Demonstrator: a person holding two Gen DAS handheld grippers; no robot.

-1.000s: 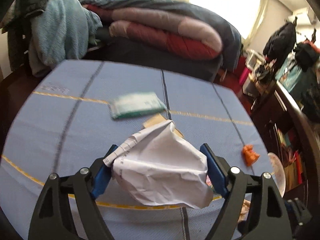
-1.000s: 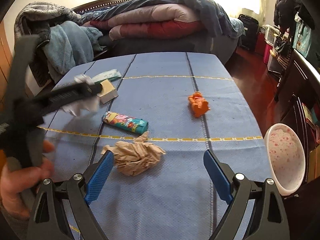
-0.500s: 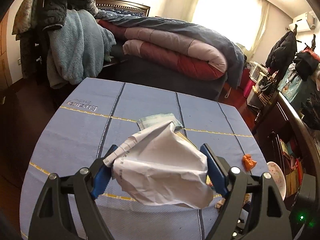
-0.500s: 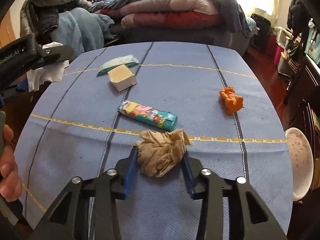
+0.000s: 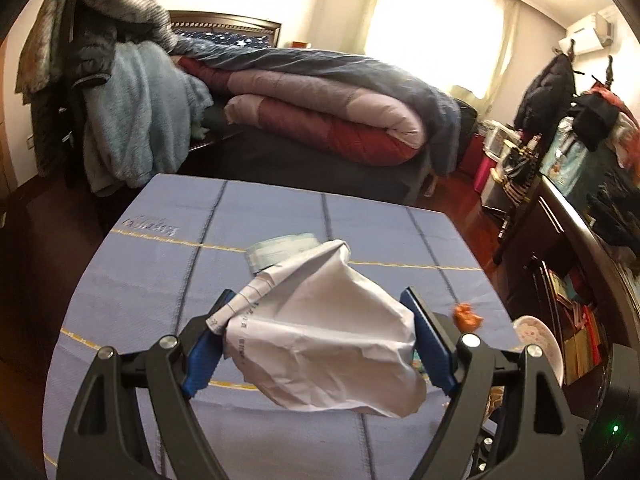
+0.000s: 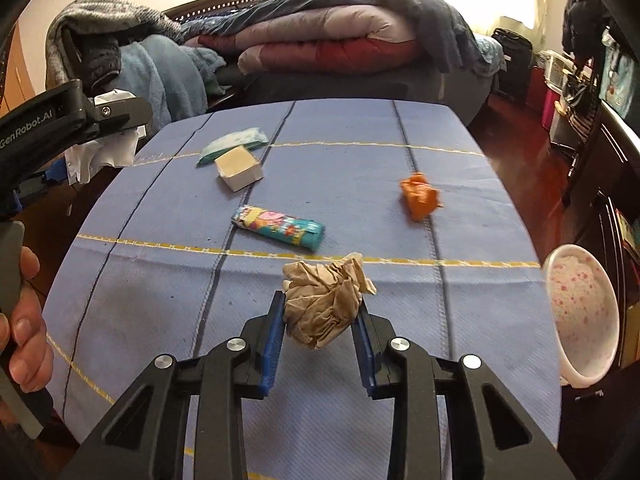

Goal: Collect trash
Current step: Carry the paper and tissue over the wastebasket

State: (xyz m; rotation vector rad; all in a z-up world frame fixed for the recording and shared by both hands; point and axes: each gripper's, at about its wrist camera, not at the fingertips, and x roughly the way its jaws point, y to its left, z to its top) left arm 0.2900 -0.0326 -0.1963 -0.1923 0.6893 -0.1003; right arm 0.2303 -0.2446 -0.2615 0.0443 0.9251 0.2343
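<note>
Above a blue-covered table, each gripper clamps a wad of crumpled paper.

From the left wrist view, the left gripper has its blue jaws pressed on both sides of a crumpled white paper, held up over the blue tablecloth; a pale green packet lies beyond it and an orange scrap to the right, near a pink speckled bowl at the table's edge. From the right wrist view, the right gripper has its jaws closed on a crumpled brown paper, low over the cloth. Ahead lie a colourful wrapper, a small cardboard box beside the green packet, and the orange scrap well to the right.
</note>
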